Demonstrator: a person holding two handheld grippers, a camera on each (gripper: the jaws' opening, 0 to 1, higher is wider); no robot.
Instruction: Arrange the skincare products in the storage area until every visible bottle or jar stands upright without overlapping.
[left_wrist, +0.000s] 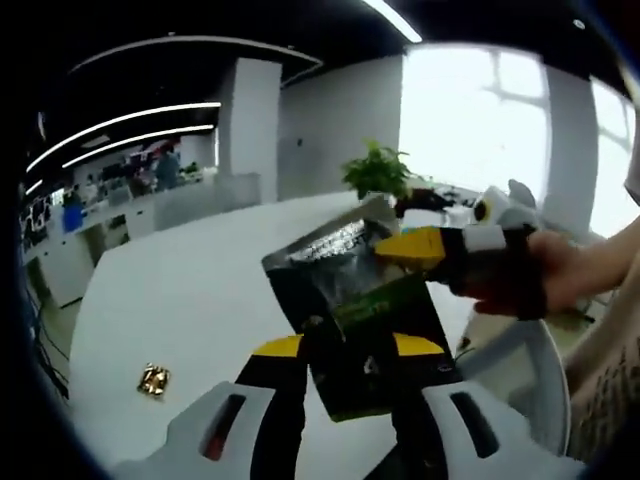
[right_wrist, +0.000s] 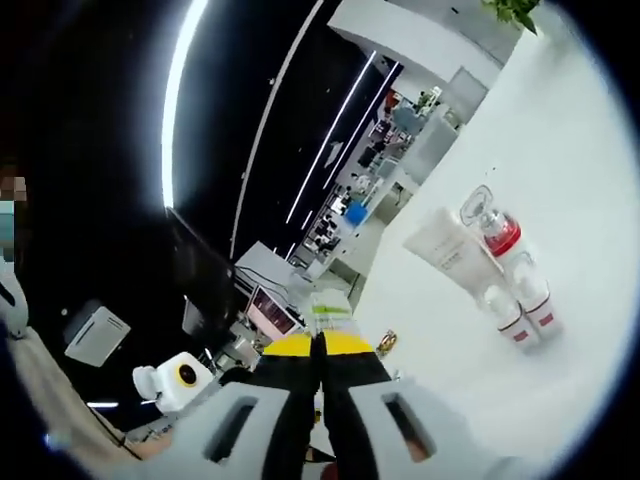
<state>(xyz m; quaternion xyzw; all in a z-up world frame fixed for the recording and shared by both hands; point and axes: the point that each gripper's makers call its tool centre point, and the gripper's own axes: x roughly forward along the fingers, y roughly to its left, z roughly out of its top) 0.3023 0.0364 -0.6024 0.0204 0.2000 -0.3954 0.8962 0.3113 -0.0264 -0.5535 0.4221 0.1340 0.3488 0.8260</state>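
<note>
both hand-held grippers are pinching one dark sachet (left_wrist: 350, 310) up off the counter (left_wrist: 180, 300), left hand-held gripper (left_wrist: 345, 350) at its bottom edge, right hand-held gripper (left_wrist: 415, 248) at its top corner, bottles (right_wrist: 505, 275) standing far off.

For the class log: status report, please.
Left gripper and right gripper both shut on one dark sachet. Tube and bottles upright on table. Gold item lies apart.

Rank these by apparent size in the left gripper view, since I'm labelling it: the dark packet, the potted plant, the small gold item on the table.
1. dark packet, though it sits nearest the camera
2. potted plant, far off
3. small gold item
</note>
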